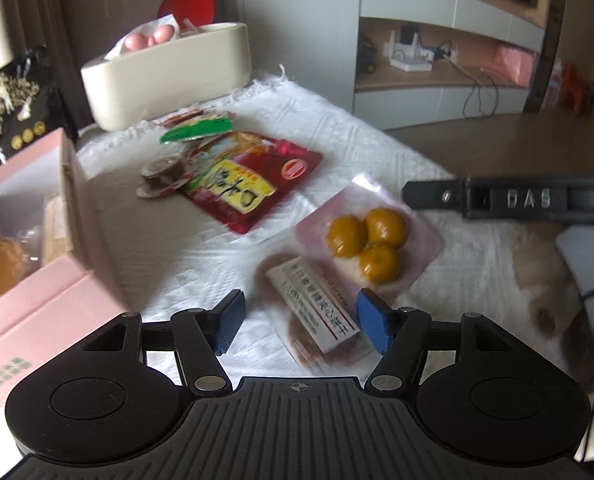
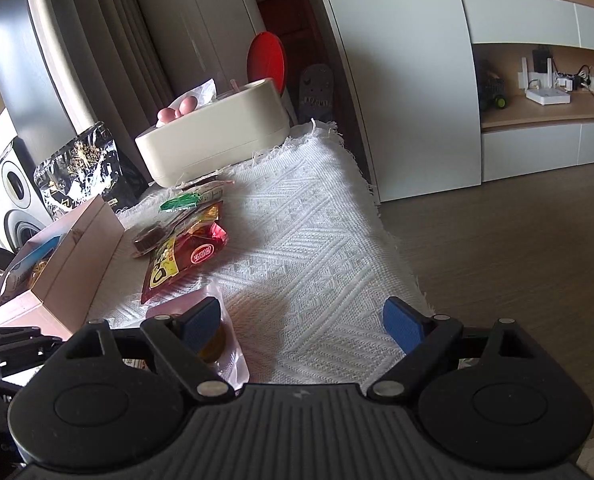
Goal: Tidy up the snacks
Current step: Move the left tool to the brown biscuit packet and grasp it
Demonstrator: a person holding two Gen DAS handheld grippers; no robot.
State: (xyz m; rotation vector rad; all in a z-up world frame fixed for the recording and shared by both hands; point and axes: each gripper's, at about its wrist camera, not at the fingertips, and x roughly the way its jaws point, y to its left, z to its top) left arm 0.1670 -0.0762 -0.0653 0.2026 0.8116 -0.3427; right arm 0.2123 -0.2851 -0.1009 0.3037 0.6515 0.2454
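Note:
Snacks lie on a white woven cloth [image 1: 337, 128]. My left gripper [image 1: 301, 322] is open, its blue pads either side of a brown snack pack with a white label [image 1: 317, 308]. Beside it lies a clear pink pack of three yellow-green balls [image 1: 367, 240], also showing in the right wrist view [image 2: 217, 344]. Farther off lie a red pouch [image 1: 249, 180], a small chocolate cup [image 1: 163, 172] and a green-edged packet [image 1: 197, 130]. A pink box [image 1: 49, 240] stands open at the left. My right gripper [image 2: 303, 326] is open and empty above the cloth [image 2: 297, 232].
A cream oval container [image 1: 169, 76] with pink items stands at the cloth's far end, with a red disc [image 1: 187, 0] behind. A black foil bag [image 2: 81, 168] stands behind the pink box [image 2: 69, 264]. The right gripper's arm [image 1: 517, 200] shows at right. Wooden floor [image 2: 517, 240] lies beyond the cloth's right edge.

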